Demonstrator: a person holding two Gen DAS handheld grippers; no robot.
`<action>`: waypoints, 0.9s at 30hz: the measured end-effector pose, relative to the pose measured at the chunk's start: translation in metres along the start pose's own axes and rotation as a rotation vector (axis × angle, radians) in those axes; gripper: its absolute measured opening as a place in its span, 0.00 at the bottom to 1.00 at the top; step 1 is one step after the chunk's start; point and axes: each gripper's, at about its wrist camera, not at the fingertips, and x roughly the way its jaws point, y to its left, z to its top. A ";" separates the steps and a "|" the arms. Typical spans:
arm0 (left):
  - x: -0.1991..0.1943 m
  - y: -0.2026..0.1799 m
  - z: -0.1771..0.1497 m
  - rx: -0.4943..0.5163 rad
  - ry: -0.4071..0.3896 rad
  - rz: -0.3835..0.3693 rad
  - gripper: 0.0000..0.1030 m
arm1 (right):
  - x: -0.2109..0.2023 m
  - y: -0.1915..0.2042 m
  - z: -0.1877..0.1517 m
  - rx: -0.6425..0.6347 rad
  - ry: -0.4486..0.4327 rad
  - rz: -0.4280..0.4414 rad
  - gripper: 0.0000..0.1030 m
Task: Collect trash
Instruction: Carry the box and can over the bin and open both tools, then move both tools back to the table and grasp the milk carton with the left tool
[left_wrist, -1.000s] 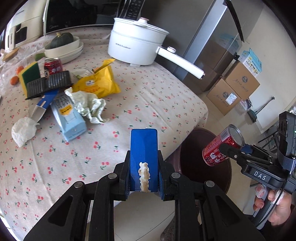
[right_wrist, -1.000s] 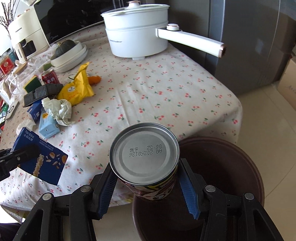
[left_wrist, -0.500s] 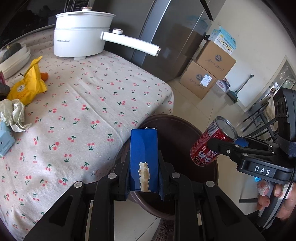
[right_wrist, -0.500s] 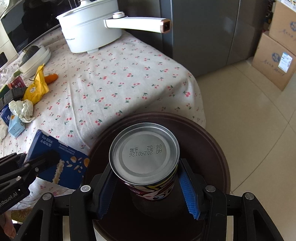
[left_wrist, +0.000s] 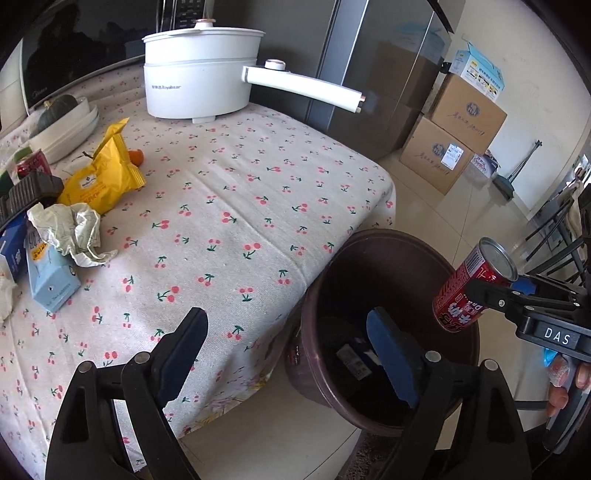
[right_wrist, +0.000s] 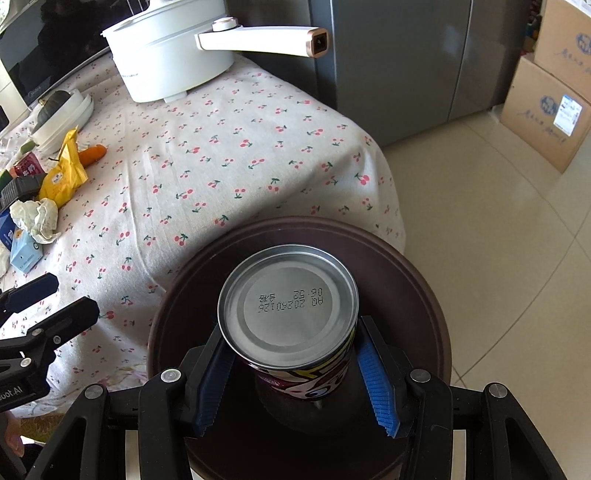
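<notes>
The red can (left_wrist: 469, 286), a light, stiff, slick-walled thing best pinched across its middle, hung over the brown bin (right_wrist: 424, 280) clenched in my right tongs (right_wrist: 291, 373), while my left tongs (left_wrist: 291, 354) stood released and empty beside the tabletop (left_wrist: 240, 206) where more litter lay.

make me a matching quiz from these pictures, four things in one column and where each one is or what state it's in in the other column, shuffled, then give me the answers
Things:
1. red can
2. left claw
3. white pot
4. crumpled paper

Place or state:
A. at the far end of the table
B. open, holding nothing
C. beside the yellow bag on the tablecloth
D. clamped in the right claw above the brown bin

Pairs: 1-D, 2-B, 3-A, 4-C
</notes>
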 end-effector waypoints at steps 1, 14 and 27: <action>-0.002 0.002 -0.001 0.001 0.001 0.004 0.90 | 0.001 0.000 0.000 0.000 0.003 -0.001 0.56; -0.030 0.023 -0.009 0.032 -0.035 0.099 1.00 | 0.000 0.011 0.004 -0.044 -0.023 -0.030 0.78; -0.052 0.058 -0.014 -0.019 -0.044 0.140 1.00 | -0.005 0.024 0.013 -0.039 -0.038 -0.024 0.83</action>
